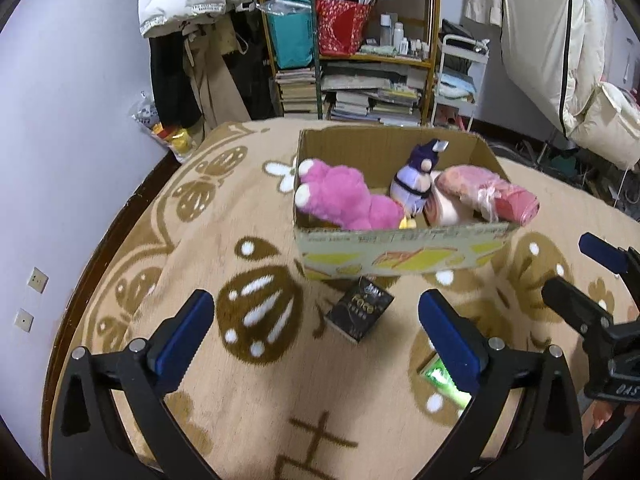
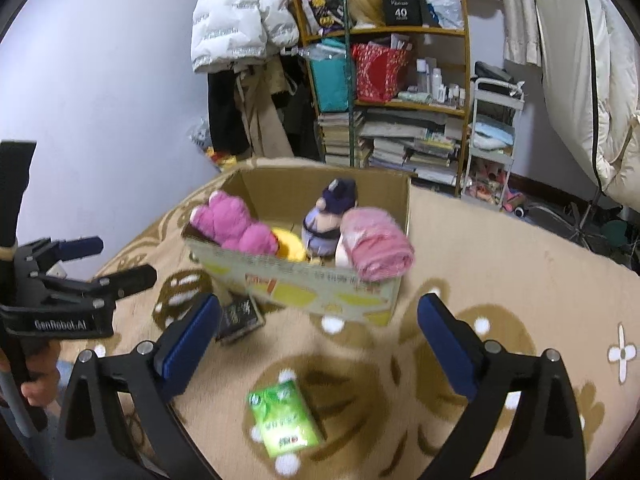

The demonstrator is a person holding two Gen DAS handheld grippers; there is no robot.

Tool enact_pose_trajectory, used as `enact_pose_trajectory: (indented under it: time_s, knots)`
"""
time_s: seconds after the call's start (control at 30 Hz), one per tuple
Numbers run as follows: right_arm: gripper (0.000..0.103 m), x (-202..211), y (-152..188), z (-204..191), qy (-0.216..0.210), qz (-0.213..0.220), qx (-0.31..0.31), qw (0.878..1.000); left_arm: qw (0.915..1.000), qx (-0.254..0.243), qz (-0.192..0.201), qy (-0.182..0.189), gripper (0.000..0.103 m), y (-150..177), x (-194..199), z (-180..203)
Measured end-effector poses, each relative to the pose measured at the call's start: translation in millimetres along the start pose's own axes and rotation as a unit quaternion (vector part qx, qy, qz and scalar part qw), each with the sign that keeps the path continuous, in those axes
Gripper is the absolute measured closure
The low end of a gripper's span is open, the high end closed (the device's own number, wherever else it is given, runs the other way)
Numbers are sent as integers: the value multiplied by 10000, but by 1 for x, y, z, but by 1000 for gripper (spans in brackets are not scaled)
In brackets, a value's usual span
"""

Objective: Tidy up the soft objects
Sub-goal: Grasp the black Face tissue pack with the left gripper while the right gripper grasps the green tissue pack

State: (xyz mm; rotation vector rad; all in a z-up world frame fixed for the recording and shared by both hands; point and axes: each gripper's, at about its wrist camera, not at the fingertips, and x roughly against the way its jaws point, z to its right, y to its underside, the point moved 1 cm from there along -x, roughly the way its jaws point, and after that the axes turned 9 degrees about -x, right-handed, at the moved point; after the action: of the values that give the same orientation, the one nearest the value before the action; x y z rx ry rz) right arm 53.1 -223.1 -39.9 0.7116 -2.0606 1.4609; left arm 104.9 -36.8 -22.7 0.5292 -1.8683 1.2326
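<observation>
The left gripper [image 1: 316, 336] hangs over the patterned blanket [image 1: 224, 232] with its blue-padded fingers [image 1: 182, 336] spread wide and nothing between them; the right gripper [image 2: 320, 340] does the same, jaws apart and empty. Ahead of both, beyond the fingertips, sits the cardboard box [image 1: 400, 250], which holds the soft things: a pink plush toy [image 1: 340, 196] at its left end, a purple doll [image 1: 414, 180] upright near the middle, and a rolled pink towel [image 1: 488, 194] whose end overhangs the box's right corner. In the right wrist view a yellow plush [image 2: 290, 246] shows between the pink toy and the doll. A small black box [image 1: 358, 308] lies on the blanket between the left gripper's fingertips and the cardboard box, just beside its near wall. A green packet [image 2: 284, 420] lies flat below and between the right gripper's fingers, close to the camera. A cluttered shelf [image 1: 372, 60] stands well beyond the box.
</observation>
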Motion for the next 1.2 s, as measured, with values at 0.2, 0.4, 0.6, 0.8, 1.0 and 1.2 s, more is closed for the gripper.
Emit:
enact_pose_trajectory:
  time_s: [0.2,0.4,0.6,0.8,1.0,1.2]
  knots:
    - [0,-11,18,2,58,-464,0,9989,9991,-139,-368,137,2,8,-23,0]
    - [0,-27,30,1,91,-864,57,9962,9968,-190,-694,335,2,12,-47,4]
    - [0,-48,41,0,95,-1281,93,9917,9942,-241,-962,410,2,12,-72,8]
    - [0,-66,46,-1,97,-1587,94,9872,9901,-176,-1214,675,2,11,-97,9]
    - [0,-81,52,-2,113,-1855,124,9825,9868,-101,-1355,884,2,14,-114,10]
    - [0,-96,60,-9,134,-2110,314,9769,9837,-218,-1475,1003,2,13,-127,18]
